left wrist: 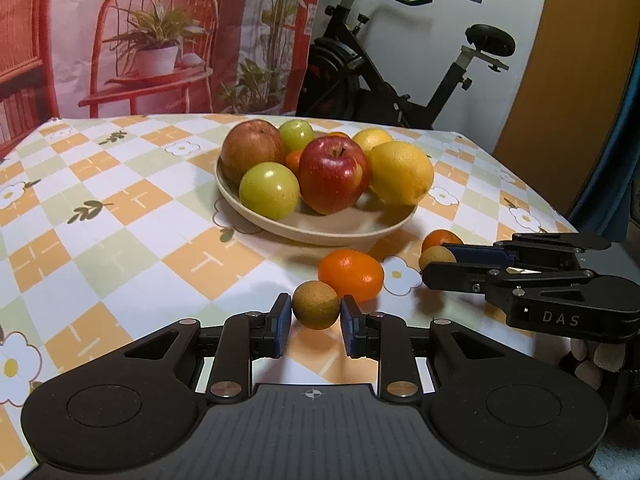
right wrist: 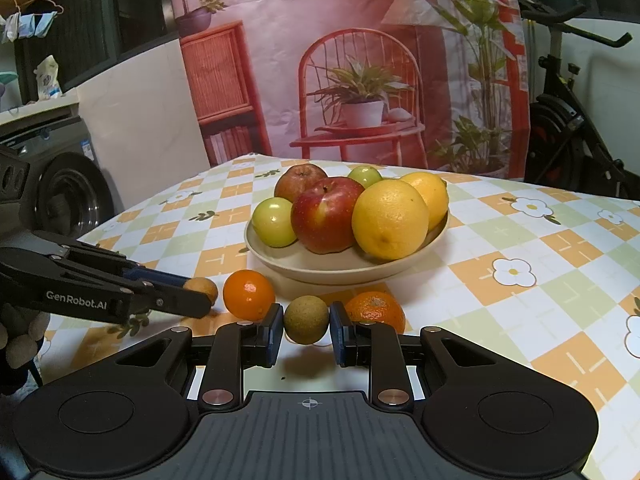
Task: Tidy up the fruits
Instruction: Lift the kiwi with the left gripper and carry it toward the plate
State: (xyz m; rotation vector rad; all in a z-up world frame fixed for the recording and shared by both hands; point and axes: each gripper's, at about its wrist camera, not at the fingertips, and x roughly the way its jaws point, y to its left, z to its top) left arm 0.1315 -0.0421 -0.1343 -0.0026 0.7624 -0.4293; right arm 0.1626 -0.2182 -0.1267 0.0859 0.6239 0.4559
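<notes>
A small brown round fruit (left wrist: 315,303) sits between the blue pads of my left gripper (left wrist: 316,309), which is shut on it just above the checked tablecloth. My right gripper (right wrist: 306,323) is shut on a second brown fruit (right wrist: 306,318). Each gripper also shows in the other's view: the right gripper (left wrist: 442,262) at the right with its fruit, the left gripper (right wrist: 200,292) at the left. A small orange (left wrist: 351,274) lies between them, and another orange (right wrist: 376,310) lies behind the right fingers. Beyond stands a beige plate (left wrist: 320,234) of apples, lemons and green fruits.
The red apple (left wrist: 333,174) and a lemon (left wrist: 400,172) are at the plate's near side. An exercise bike (left wrist: 380,80) stands behind the table, and a washing machine (right wrist: 72,196) beside its left edge. A printed backdrop (right wrist: 340,60) hangs at the far end.
</notes>
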